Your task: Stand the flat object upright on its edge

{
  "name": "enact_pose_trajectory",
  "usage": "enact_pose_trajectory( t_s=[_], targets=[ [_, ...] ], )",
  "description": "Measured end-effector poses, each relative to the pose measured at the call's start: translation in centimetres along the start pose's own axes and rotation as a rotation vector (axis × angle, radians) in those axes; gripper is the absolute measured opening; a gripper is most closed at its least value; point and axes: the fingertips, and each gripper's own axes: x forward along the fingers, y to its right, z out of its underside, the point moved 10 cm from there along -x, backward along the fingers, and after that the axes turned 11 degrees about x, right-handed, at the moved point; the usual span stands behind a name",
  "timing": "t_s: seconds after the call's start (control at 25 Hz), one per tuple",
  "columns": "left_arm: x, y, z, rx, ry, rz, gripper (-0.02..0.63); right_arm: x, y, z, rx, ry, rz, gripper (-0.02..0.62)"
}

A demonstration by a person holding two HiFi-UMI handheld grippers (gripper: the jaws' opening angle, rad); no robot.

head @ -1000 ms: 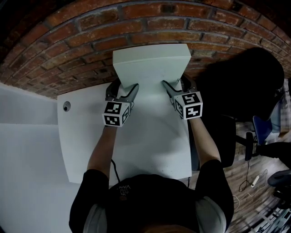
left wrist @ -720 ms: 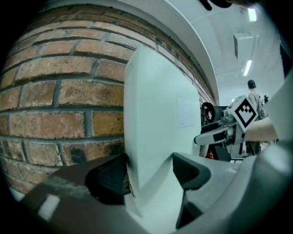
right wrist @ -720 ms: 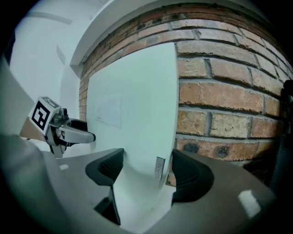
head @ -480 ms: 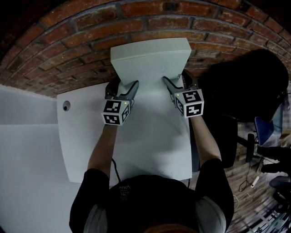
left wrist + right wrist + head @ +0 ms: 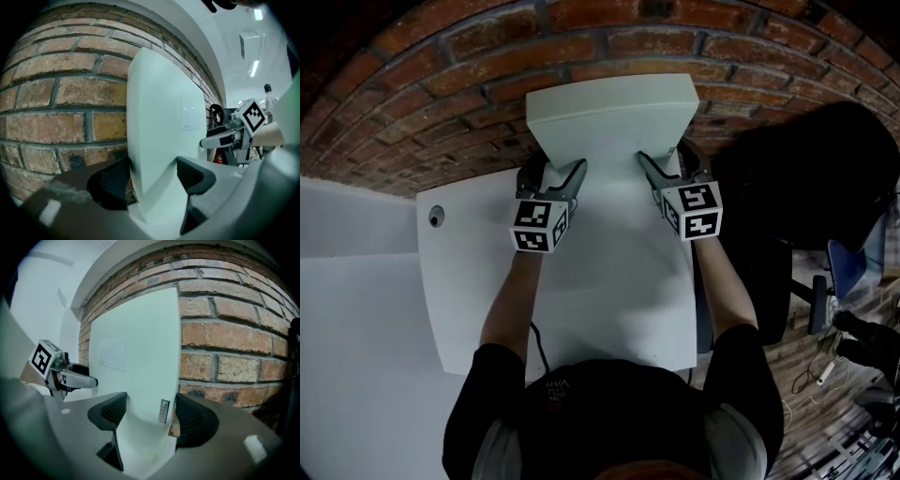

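Note:
The flat object is a pale white panel. It stands tilted up on its lower edge at the back of the white table, its top leaning toward the brick wall. My left gripper is shut on the panel's lower left side. My right gripper is shut on its lower right side. In the left gripper view the panel rises between the dark pads of my left gripper. In the right gripper view the panel fills the gap of my right gripper, a small label showing on its edge.
A round cable hole sits in the table's left part. A dark office chair stands just past the table's right edge. A lower white surface lies to the left. The brick wall is right behind the panel.
The panel's top edge has swung up and closer to the wall, so it stands steeper. Both grippers have shifted slightly toward the wall with it.

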Motion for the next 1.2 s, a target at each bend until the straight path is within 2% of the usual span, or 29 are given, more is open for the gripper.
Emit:
enact_pose_trajectory(
  t_s=[0.36, 0.64, 1.2],
  targets=[
    [0.3, -0.2, 0.1, 0.003, -0.006, -0.001, 0.324, 0.3, 0.2, 0.0, -0.001, 0.007, -0.004, 0.334],
    [0.1, 0.0, 0.1, -0.023, -0.013, 0.005, 0.324, 0.2, 0.4, 0.3, 0.055, 0.008, -0.007, 0.353],
    [-1.5, 0.1, 0.1, -0.046, -0.026, 0.001, 0.324, -1.7, 0.3, 1.2, 0.09, -0.008, 0.018, 0.368]
  ],
)
